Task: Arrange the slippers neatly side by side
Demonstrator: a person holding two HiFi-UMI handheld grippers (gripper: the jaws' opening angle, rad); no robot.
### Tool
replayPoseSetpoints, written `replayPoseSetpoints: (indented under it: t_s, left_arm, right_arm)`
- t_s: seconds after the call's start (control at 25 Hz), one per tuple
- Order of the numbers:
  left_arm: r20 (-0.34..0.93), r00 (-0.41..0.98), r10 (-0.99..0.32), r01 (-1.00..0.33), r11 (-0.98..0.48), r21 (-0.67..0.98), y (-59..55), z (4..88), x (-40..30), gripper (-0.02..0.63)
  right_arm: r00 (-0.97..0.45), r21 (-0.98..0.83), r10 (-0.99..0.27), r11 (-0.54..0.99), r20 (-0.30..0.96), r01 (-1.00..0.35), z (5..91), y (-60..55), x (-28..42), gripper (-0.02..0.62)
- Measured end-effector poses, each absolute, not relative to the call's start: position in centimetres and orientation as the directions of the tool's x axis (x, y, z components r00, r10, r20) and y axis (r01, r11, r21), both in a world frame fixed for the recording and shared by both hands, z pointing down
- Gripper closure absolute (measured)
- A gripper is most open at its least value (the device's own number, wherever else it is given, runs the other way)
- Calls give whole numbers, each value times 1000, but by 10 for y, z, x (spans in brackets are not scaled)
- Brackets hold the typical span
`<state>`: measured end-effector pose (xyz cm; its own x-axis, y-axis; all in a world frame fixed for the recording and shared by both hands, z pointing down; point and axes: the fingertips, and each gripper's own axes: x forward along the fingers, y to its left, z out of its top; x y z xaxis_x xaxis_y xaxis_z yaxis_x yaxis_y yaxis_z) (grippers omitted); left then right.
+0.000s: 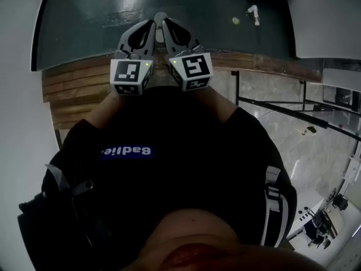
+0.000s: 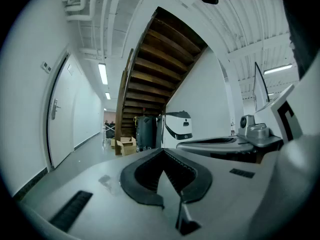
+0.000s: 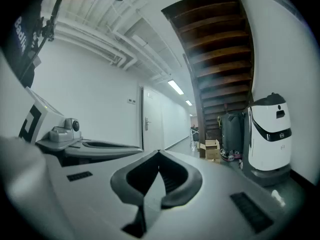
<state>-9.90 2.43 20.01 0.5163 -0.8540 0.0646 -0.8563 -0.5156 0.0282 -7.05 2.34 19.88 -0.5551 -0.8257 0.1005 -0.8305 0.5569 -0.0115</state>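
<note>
No slippers show in any view. In the head view both grippers are held side by side in front of the person's chest, pointing away over a dark floor. My left gripper [image 1: 150,26] has its jaws together with nothing between them. My right gripper [image 1: 167,23] is also shut and empty, its tip almost touching the left one. In the left gripper view the jaws of the left gripper [image 2: 162,152] meet at a point, with the right gripper [image 2: 220,144] close on the right. In the right gripper view the jaws of the right gripper [image 3: 159,153] meet, and the left gripper [image 3: 95,146] lies alongside.
A wooden staircase [image 2: 155,69] rises ahead, with a white machine [image 2: 179,126], a dark bin [image 2: 146,131] and cardboard boxes [image 2: 125,145] under it. A door [image 2: 57,114] is on the corridor's left. Wooden steps [image 1: 73,92] and two small objects [image 1: 254,13] show on the floor.
</note>
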Motion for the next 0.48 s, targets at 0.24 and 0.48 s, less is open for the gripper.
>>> replayPoseSetpoints:
  t_s: [0.24,0.48]
  left_arm:
    - [63,523,-850,-852,-523,27,23,200,-98,606]
    - [77,526,-847,-850,-526,28,23,203,-95,606]
  right_arm:
    - [-556,-18,-825,557,104,-830,200,22,-73,595]
    - [-556,-23,-824,557,107,-830,201,22,-70,595]
